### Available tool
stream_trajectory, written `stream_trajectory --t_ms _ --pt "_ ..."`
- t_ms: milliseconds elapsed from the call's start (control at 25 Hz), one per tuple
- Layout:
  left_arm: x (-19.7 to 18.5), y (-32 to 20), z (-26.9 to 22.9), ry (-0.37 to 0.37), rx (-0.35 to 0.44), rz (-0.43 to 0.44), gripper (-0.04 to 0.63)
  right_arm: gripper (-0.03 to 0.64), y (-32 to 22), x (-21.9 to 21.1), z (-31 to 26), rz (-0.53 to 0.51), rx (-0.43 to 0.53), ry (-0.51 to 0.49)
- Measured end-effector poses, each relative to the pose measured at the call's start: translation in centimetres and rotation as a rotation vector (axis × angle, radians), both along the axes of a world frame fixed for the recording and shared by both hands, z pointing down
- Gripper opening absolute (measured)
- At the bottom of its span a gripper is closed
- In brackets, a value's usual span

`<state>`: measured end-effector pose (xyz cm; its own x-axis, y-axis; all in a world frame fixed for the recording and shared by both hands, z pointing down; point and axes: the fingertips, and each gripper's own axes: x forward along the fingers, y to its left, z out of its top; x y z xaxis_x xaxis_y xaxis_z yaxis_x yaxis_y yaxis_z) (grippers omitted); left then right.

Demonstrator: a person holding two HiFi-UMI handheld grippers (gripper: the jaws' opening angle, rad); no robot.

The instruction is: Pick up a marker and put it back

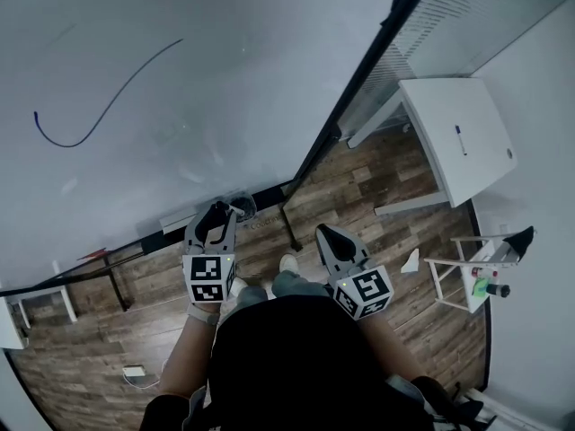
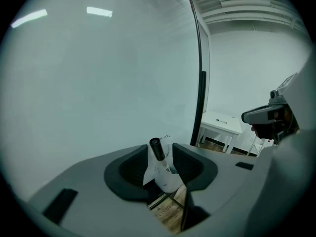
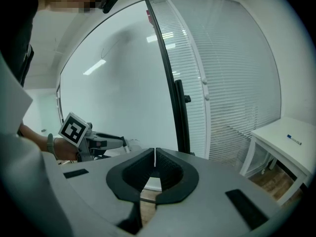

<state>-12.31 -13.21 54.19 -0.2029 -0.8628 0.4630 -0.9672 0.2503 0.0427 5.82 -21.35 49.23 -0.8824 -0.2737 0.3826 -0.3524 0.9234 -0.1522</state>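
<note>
Marker (image 2: 157, 150) standing loose between your left gripper's (image 2: 163, 156) wide jaws

Its black cap is pointing up at the foot of the whiteboard (image 1: 180, 70), with neither pad touching it. Your right gripper's (image 3: 154, 158) 2 jaws are sitting together, empty. The marker is probably light, stiff and slick, so be pinching the white barrel.

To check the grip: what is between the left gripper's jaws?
A white marker with a black cap stands tilted between the left gripper's open jaws, pads apparently not pressing it. Its lower end is covered by the gripper body, so its support cannot be seen.
</note>
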Motion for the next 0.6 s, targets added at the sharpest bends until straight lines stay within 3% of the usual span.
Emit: stream_trajectory --t_ms 600 --pt "-3.6 8.7 -2.5 -0.032 0.060 -0.190 0.163 0.031 5.2 -8.0 -0.6 -0.258 0.000 -0.038"
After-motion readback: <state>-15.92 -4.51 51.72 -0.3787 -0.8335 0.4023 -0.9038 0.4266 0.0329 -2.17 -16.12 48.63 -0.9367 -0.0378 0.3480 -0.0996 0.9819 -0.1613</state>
